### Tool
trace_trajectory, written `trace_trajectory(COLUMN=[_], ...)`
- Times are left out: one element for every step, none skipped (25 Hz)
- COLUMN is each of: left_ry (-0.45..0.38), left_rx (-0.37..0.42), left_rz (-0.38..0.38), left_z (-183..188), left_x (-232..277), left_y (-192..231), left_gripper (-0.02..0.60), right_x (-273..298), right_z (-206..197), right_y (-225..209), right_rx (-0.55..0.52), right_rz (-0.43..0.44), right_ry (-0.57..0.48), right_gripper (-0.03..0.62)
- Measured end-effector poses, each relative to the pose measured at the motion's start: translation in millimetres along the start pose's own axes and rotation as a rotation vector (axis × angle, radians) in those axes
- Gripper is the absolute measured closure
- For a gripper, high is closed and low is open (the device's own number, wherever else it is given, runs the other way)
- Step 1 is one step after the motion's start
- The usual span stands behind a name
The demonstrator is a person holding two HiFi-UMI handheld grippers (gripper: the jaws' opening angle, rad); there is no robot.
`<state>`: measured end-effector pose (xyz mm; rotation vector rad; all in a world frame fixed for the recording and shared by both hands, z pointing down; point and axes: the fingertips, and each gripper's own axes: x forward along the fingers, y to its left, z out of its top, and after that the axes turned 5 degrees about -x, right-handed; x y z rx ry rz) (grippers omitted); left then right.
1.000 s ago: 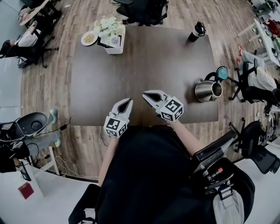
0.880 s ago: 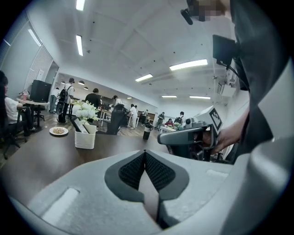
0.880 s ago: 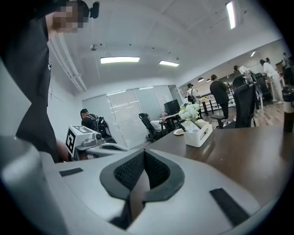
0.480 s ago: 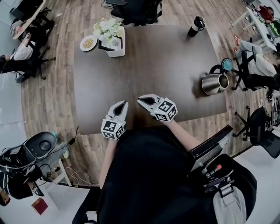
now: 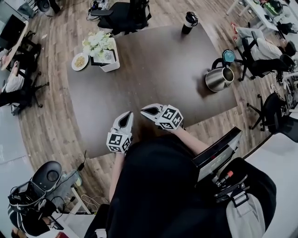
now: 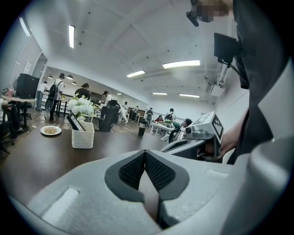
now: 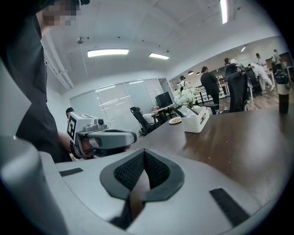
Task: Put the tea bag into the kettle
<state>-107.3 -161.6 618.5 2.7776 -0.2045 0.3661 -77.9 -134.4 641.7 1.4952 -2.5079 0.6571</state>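
Standing on table [image 5: 153,69], right of frame in head view: kettle [image 5: 219,79]. Lower centre, side by side: left gripper [image 5: 126,115], right gripper [image 5: 144,110]. Left gripper view: jaws pressed together, nothing between. Right gripper view: likewise.

Dark brown table [image 5: 153,69]: fills middle of head view, on wood floor [image 5: 51,116].
White box [image 5: 108,58]: stands at 11 o'clock near table corner, holds white flowers [image 5: 95,42].
Plate [image 5: 80,61]: lies just beside box at its 9 o'clock, carries pale snacks.
Black bottle [image 5: 188,22]: stands upright at 1 o'clock by far edge.
Black office chair [image 5: 123,14]: parked at 12 o'clock beyond table.
Seated person [image 5: 260,44]: at 2 o'clock, off table.
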Motion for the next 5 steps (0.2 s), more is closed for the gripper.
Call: trace_trajectory(left_ry=[-0.001,-0.001,-0.003,-0.005,-0.008], left_rx=[-0.001,-0.002,-0.004,-0.005,-0.007], left_rz=[0.0,0.004,0.011,0.019,0.028], left_z=[0.4,0.7,1.1,1.5,2.0], left_x=[0.9,1.5,1.8,1.9,1.8], left_y=[0.4,1.2,2.3,3.6,5.0], left_gripper=[0.575,0.575,0.575,0.575,0.575], right_x=[0.7,1.8,3.3,5.2,7.2], right_z=[-1.7,-3.1,-4.3,-5.3,-6.3], right_y=[-0.6,-1.2,-2.0,-2.8,-3.6], right_rx=[0.002,0.005,0.008,0.011,0.013], right_rz=[0.003,0.009,0.018,0.029,0.04], right_ry=[0.006,0.011,0.016,0.022,0.027], right_gripper=[0.586,0.586,0.586,0.586,0.586])
